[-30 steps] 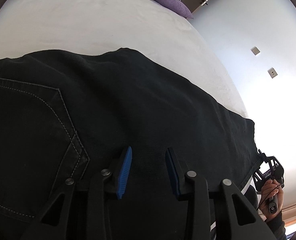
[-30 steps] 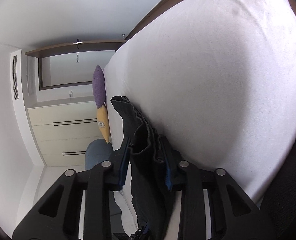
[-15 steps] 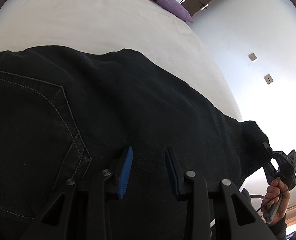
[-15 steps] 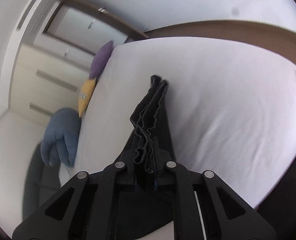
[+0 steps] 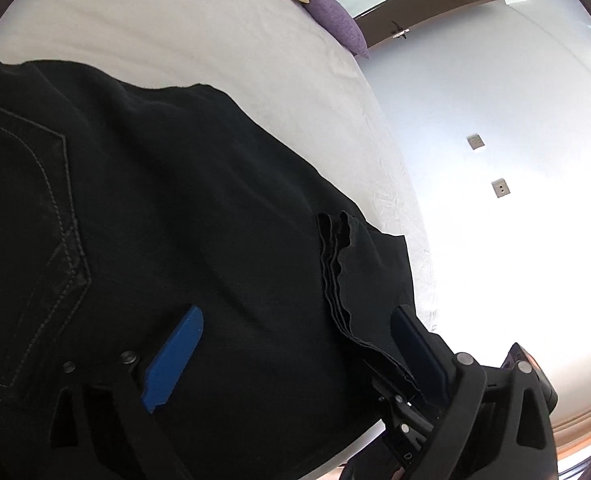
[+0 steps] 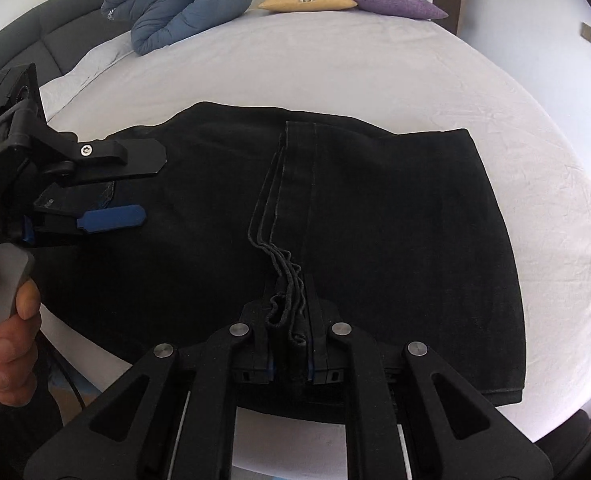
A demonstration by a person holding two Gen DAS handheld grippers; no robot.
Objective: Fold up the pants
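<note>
The pants (image 6: 223, 216) lay folded across the bed (image 6: 335, 68), filling mid-frame. The right gripper (image 6: 289, 336) pinched the hems (image 6: 291, 184); the left gripper (image 6: 135, 184), empty, was opening. Hems should land square before release.

The pants (image 6: 375, 220) are seen as matt black denim, with pale stitching along the pocket (image 5: 23, 208). The bed sheet (image 6: 375, 72) is made of white cloth, finely wrinkled. The right gripper (image 6: 289, 356) is built of matt black plastic with bright metal pins; smooth blue pads (image 5: 175, 356) are carried on the left gripper (image 5: 291, 344). A quilted blue duvet (image 6: 183, 4) looks soft
</note>
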